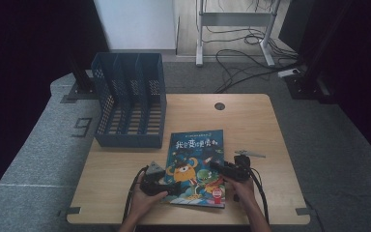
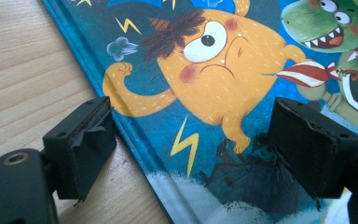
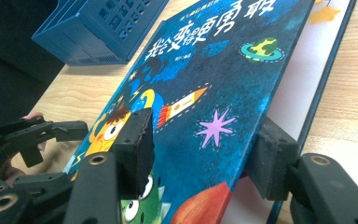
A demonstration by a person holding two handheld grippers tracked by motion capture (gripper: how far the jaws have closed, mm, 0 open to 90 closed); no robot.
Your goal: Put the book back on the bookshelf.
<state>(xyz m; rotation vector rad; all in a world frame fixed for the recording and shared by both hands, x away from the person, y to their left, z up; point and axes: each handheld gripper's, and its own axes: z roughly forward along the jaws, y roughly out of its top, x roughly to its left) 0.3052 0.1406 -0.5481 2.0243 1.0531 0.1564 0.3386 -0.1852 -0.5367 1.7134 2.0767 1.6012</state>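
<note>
Picture book [image 1: 195, 166] flat on counter [image 1: 251, 125], lower centre. Stiff glossy hardcover, slippery; grip by the edge. Right claw [image 3: 205, 154] half-open, straddling lifted cover; left claw [image 2: 191, 144] open over spine edge.

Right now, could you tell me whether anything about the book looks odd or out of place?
Yes. The book's front cover is lifted along its right edge, showing white pages beneath; the right gripper has one jaw on top and one under it. The book also lies slightly askew on the table.
</note>
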